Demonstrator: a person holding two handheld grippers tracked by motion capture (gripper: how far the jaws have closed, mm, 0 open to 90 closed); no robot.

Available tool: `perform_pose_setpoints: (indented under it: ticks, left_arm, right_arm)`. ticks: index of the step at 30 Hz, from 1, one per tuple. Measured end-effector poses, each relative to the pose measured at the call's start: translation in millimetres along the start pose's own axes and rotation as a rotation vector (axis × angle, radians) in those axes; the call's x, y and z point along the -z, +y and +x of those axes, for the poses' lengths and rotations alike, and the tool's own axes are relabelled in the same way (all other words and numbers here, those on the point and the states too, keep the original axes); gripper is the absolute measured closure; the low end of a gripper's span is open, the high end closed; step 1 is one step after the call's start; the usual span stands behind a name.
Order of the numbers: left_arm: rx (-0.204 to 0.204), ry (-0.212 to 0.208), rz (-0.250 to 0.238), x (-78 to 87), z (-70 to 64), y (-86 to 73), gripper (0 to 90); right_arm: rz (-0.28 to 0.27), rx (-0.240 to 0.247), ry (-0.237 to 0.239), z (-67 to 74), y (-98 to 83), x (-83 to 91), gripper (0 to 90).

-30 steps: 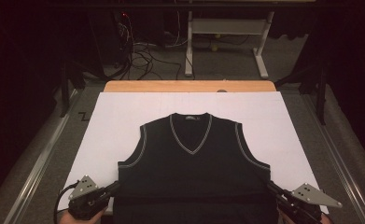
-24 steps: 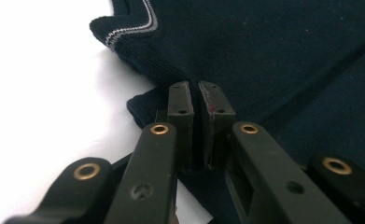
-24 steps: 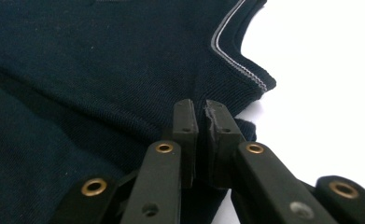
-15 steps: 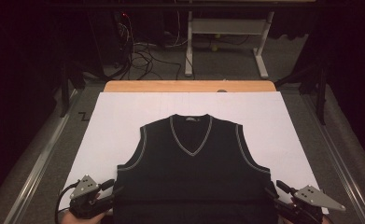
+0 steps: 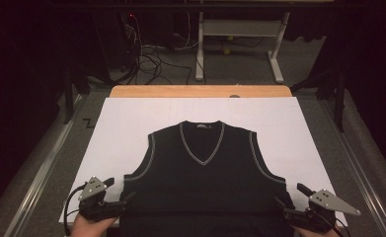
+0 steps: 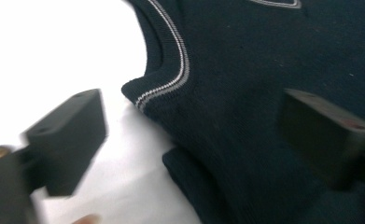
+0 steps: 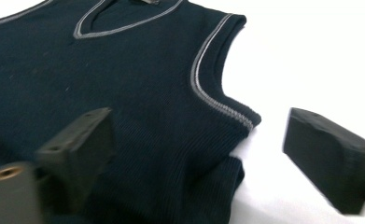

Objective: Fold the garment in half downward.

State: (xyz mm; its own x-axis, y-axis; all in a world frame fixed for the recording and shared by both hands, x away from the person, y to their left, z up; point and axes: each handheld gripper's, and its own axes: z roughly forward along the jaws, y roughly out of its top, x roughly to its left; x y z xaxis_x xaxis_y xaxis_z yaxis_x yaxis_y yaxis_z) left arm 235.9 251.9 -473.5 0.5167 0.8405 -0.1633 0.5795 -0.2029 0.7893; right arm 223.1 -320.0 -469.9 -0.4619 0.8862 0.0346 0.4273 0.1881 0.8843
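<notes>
Dark vest [image 5: 204, 173] lying flat, collar toward the far edge of the desk [image 5: 121, 128], hem at the near edge. Left gripper [image 5: 112, 203] and right gripper [image 5: 293, 210] at the bottom corners, jaws spread wide. Best to straddle each hem corner evenly before pinching.

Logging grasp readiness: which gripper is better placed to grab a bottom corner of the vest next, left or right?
Roughly even, slight edge to the left. The left gripper sits with open jaws straddling the vest edge, one jaw over the fabric. The right gripper is also open at its corner, but one jaw sits farther out over the white sheet.
</notes>
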Motion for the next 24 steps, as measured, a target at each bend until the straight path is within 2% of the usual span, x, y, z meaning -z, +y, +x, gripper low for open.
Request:
perform_pose_setpoints:
  ticks: [2,5,6,8,10,12,13,17,18,19,21,22,23,24]
  left_arm:
    - [0.001,-0.009,0.005,-4.6,0.9,3.2,0.0]
    - [-0.020,0.003,-0.011,-8.1,1.2,7.3,0.0]
    - [-0.017,0.000,-0.026,-8.5,1.8,8.0,0.0]
    - [-0.016,-0.005,-0.030,-8.9,3.0,9.1,0.0]
    - [0.004,-0.032,-0.041,-10.4,7.7,14.4,0.0]
    - [0.004,-0.035,-0.045,-11.6,8.4,17.3,0.0]
    - [-0.009,-0.033,-0.045,-15.0,9.0,24.3,0.0]
    - [-0.011,-0.033,-0.051,-23.6,11.8,42.6,0.0]
    - [-0.011,-0.033,-0.051,-23.6,11.8,42.6,0.0]
    - [-0.022,-0.024,-0.056,-27.9,12.2,53.2,0.0]
    - [-0.025,-0.020,-0.060,-32.8,12.9,63.7,0.0]
    - [-0.025,-0.020,-0.060,-32.8,12.9,63.7,0.0]
    - [-0.021,-0.017,-0.062,-38.0,14.8,73.7,0.0]
    - [-0.021,-0.017,-0.062,-38.0,14.8,73.7,0.0]
  right_arm:
    - [0.003,-0.005,-0.010,-1.1,3.4,-4.9,0.3]
    - [0.003,0.012,-0.031,-1.9,8.6,-12.3,0.2]
    - [0.003,0.014,-0.034,-2.2,10.6,-14.7,0.2]
    - [0.007,0.015,-0.035,-3.7,14.6,-19.4,0.2]
    - [0.006,0.009,-0.036,-5.9,19.6,-23.8,0.2]
    - [0.006,0.009,-0.036,-7.2,22.4,-26.0,0.2]
    - [0.007,0.020,-0.048,-9.7,29.0,-30.6,0.2]
    - [0.012,0.036,-0.049,-14.6,45.2,-43.8,0.2]
    - [0.015,0.033,-0.046,-15.3,49.7,-47.7,0.2]
    - [0.014,0.033,-0.042,-16.1,54.2,-51.7,0.2]
    - [0.017,0.028,-0.038,-16.6,62.7,-60.3,0.2]
    - [0.017,0.028,-0.038,-16.6,62.7,-60.3,0.2]
    - [0.016,0.029,-0.031,-16.9,72.0,-70.0,0.3]
    - [0.016,0.029,-0.031,-16.9,72.0,-70.0,0.3]
